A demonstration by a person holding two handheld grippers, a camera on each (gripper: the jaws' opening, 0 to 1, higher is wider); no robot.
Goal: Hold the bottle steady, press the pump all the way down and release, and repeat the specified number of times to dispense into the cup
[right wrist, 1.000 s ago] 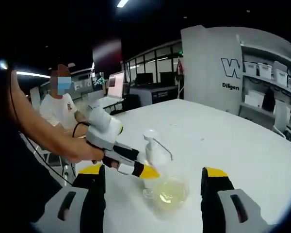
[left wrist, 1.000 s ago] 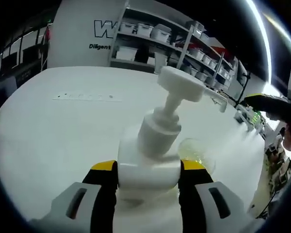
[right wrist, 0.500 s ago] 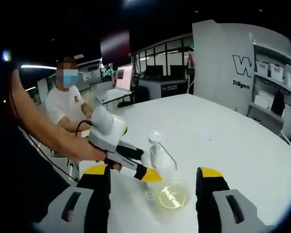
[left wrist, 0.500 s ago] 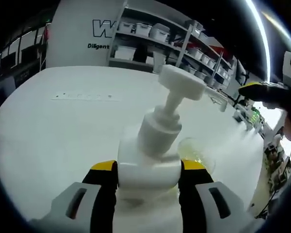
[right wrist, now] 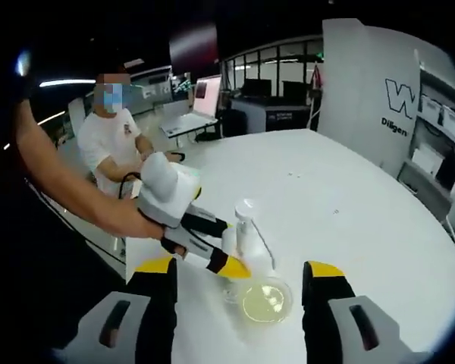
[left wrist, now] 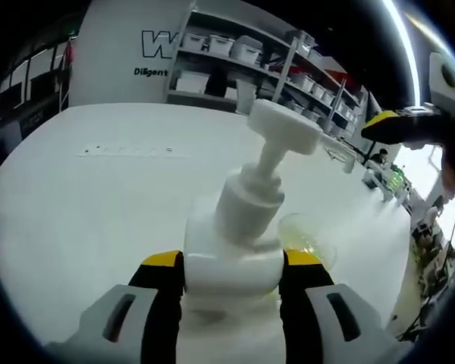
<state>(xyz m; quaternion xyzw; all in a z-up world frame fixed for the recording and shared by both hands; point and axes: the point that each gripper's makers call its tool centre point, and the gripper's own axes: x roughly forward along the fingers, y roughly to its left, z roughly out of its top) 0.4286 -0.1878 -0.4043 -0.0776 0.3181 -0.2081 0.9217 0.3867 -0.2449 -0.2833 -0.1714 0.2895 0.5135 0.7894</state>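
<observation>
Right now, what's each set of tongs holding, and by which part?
Left tongs clamp the white pump bottle by its lower body, a jaw on each side. Right tongs are open above the cup, holding nothing.

A broad white table carries the white pump bottle, standing upright between the left gripper's jaws, and a clear cup of yellowish liquid just beyond it, below and between the right gripper's spread jaws.
</observation>
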